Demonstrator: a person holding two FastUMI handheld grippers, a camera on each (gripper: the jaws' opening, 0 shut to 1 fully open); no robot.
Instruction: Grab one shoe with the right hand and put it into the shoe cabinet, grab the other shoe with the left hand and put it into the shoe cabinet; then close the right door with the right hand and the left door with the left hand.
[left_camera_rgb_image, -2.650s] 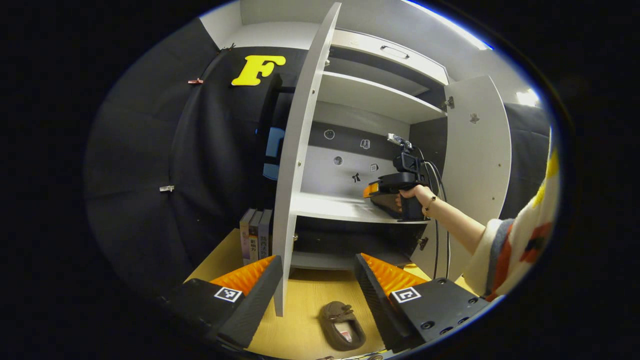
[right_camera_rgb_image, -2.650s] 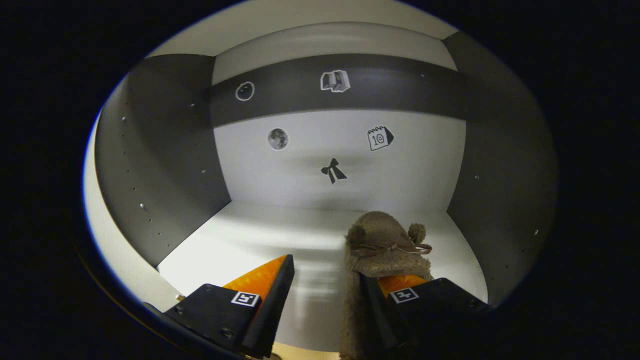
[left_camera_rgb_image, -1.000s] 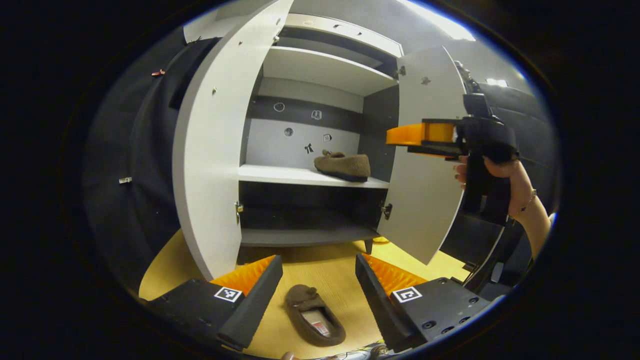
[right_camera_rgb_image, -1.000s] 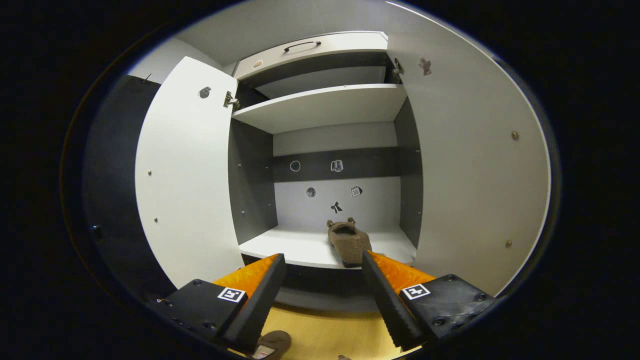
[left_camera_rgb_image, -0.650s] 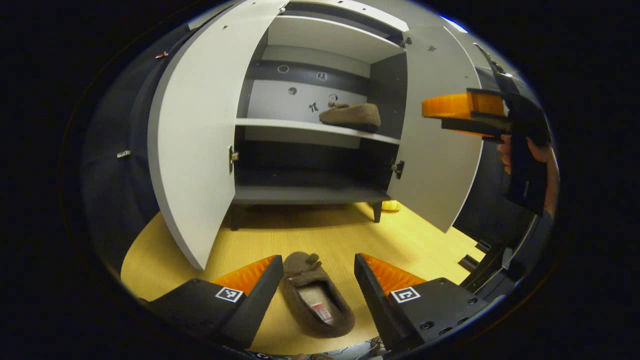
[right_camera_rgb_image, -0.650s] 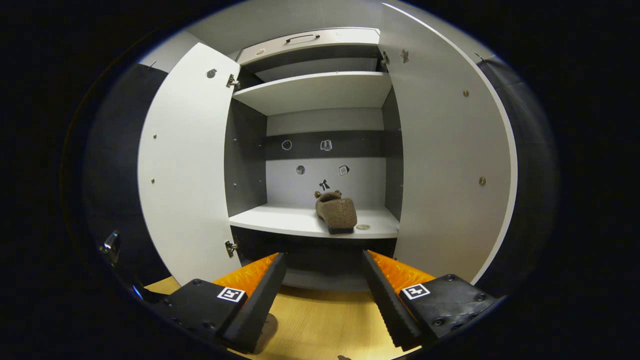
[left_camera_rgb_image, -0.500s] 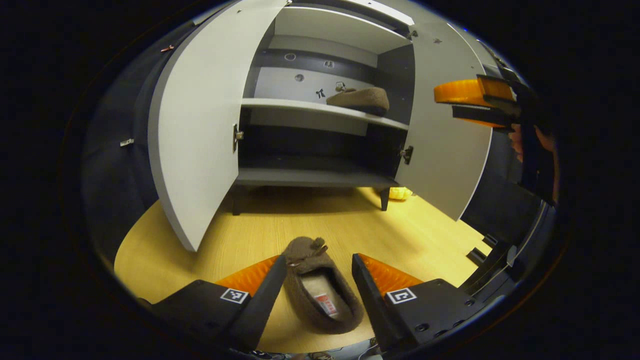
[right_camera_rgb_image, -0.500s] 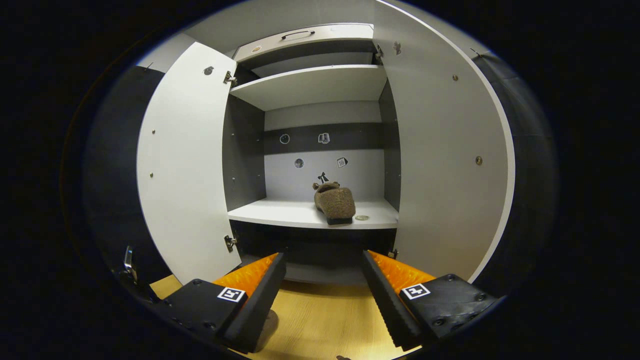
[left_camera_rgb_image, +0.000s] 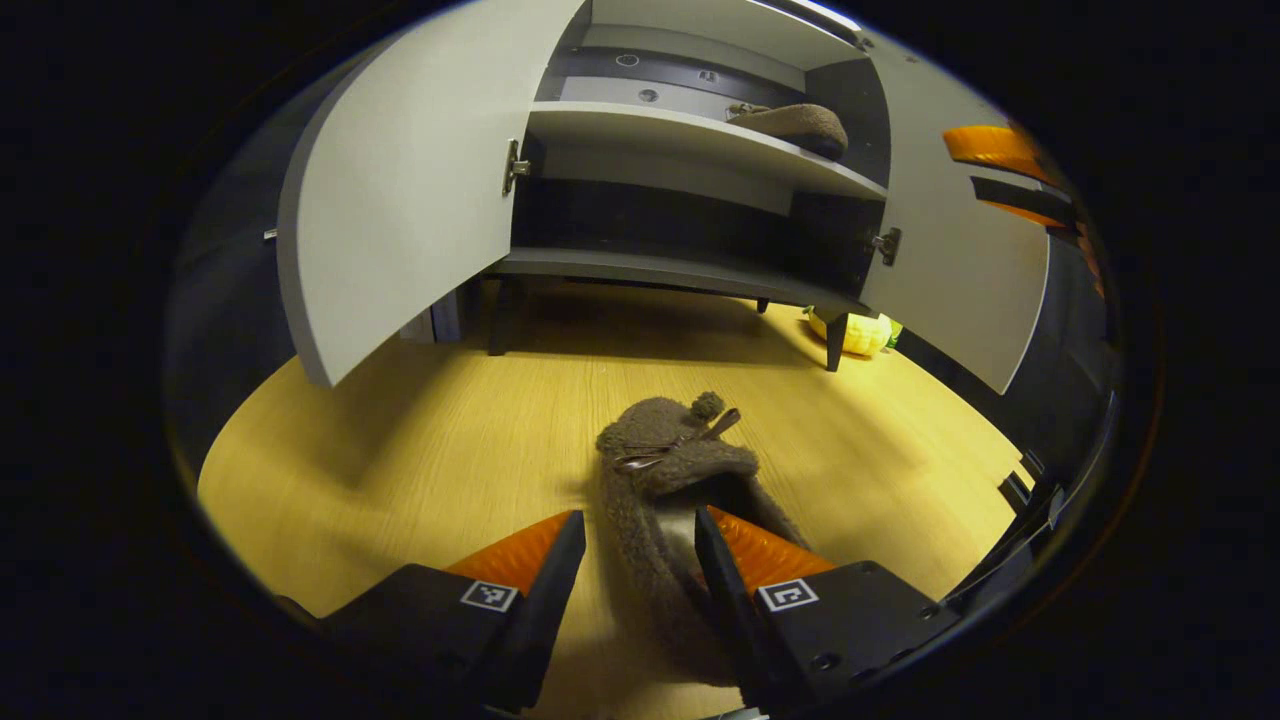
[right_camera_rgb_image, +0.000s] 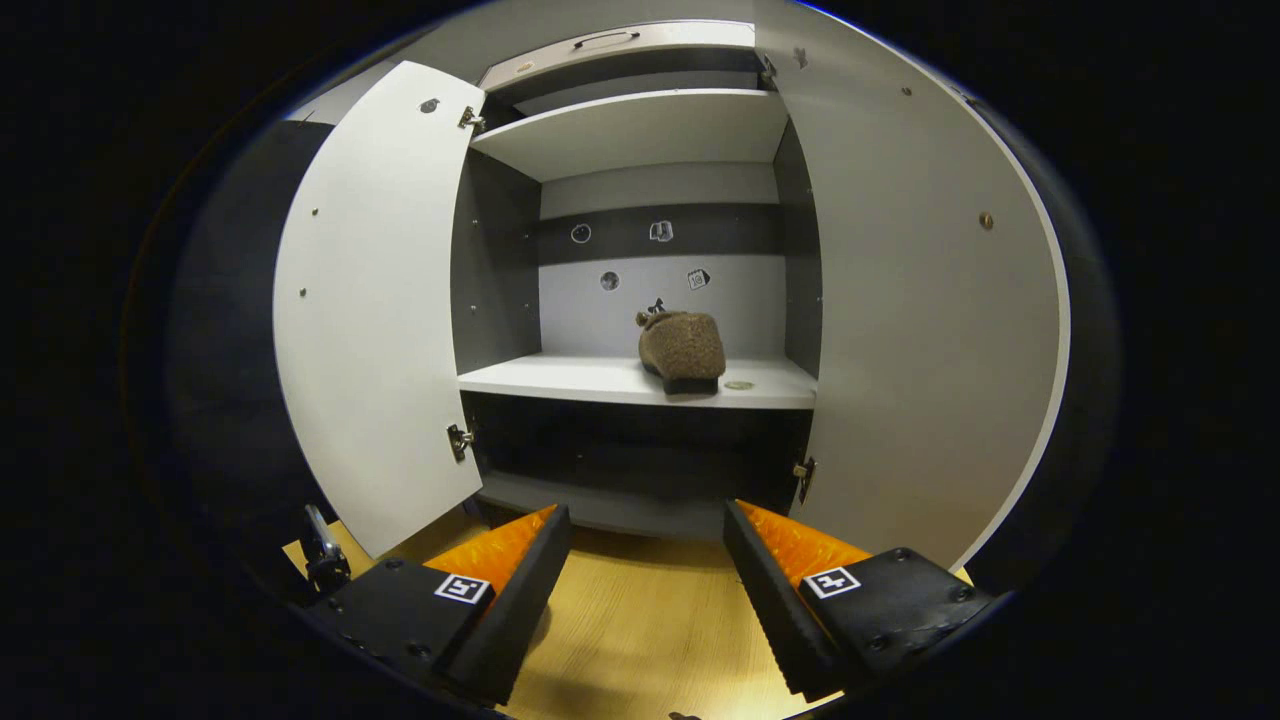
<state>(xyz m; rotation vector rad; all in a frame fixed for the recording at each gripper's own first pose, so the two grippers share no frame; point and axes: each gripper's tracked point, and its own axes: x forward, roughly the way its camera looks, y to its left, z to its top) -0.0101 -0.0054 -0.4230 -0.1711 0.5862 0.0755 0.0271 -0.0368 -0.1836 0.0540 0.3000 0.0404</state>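
Left gripper: spread, its 2 fingers straddling one side wall of a brown fuzzy slipper that is lying on the wooden floor; the right finger is sitting inside the slipper's opening, and it cannot be told if either finger is pressing.

Right gripper: spread, holding nothing, facing the shoe cabinet.

Second slipper: resting on the cabinet's white middle shelf, toward the right.

Left door and right door: both standing open.

Yellow object: lying on the floor beside a cabinet leg.
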